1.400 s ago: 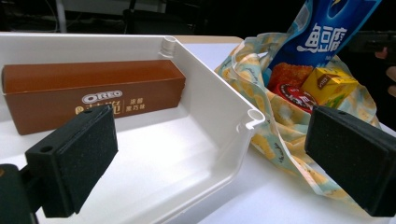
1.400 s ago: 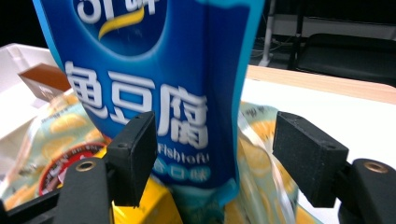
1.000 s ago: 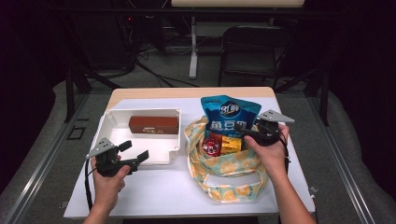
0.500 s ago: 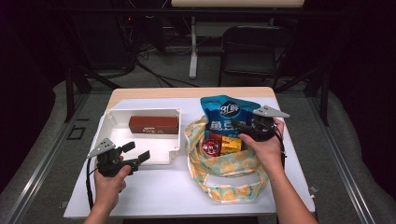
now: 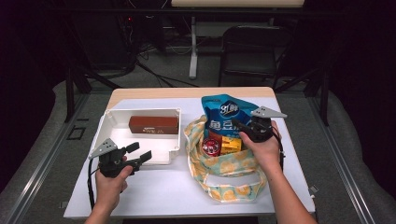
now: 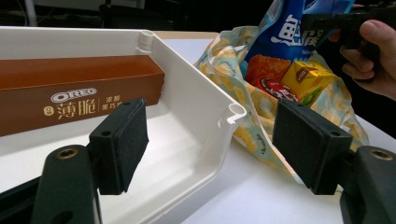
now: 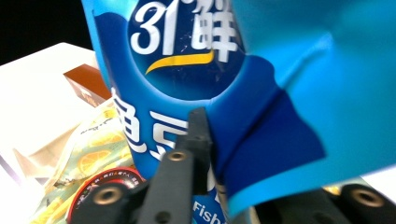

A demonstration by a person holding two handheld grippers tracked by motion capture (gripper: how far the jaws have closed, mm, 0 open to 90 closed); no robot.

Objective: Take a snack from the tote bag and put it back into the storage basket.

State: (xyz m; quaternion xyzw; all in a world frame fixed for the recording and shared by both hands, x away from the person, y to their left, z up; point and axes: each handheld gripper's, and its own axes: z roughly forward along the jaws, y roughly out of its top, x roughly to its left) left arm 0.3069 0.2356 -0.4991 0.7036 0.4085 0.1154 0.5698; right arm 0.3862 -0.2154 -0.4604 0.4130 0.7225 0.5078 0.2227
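Observation:
A blue snack bag (image 5: 223, 115) stands upright in a citrus-print tote (image 5: 229, 164) at table centre-right. My right gripper (image 5: 237, 126) is shut on the bag's right side; in the right gripper view one jaw presses the blue foil (image 7: 187, 70) and a fold hides the other jaw. A red round tin (image 5: 210, 146) and a yellow carton (image 5: 229, 145) lie in the tote beside the bag. My left gripper (image 5: 140, 151) hovers open and holds nothing at the front corner of the white bin (image 5: 140, 111). A brown Oreo box (image 6: 70, 98) lies in that bin.
A white sheet covers the table (image 5: 163, 191), with bare room in front of the bin and tote. The tote's handle (image 5: 233, 193) lies looped near the front edge. A black chair (image 5: 254, 46) stands beyond the far edge.
My right gripper has moved left onto the blue snack bag and now pinches it. The left gripper has stayed where it was, still open.

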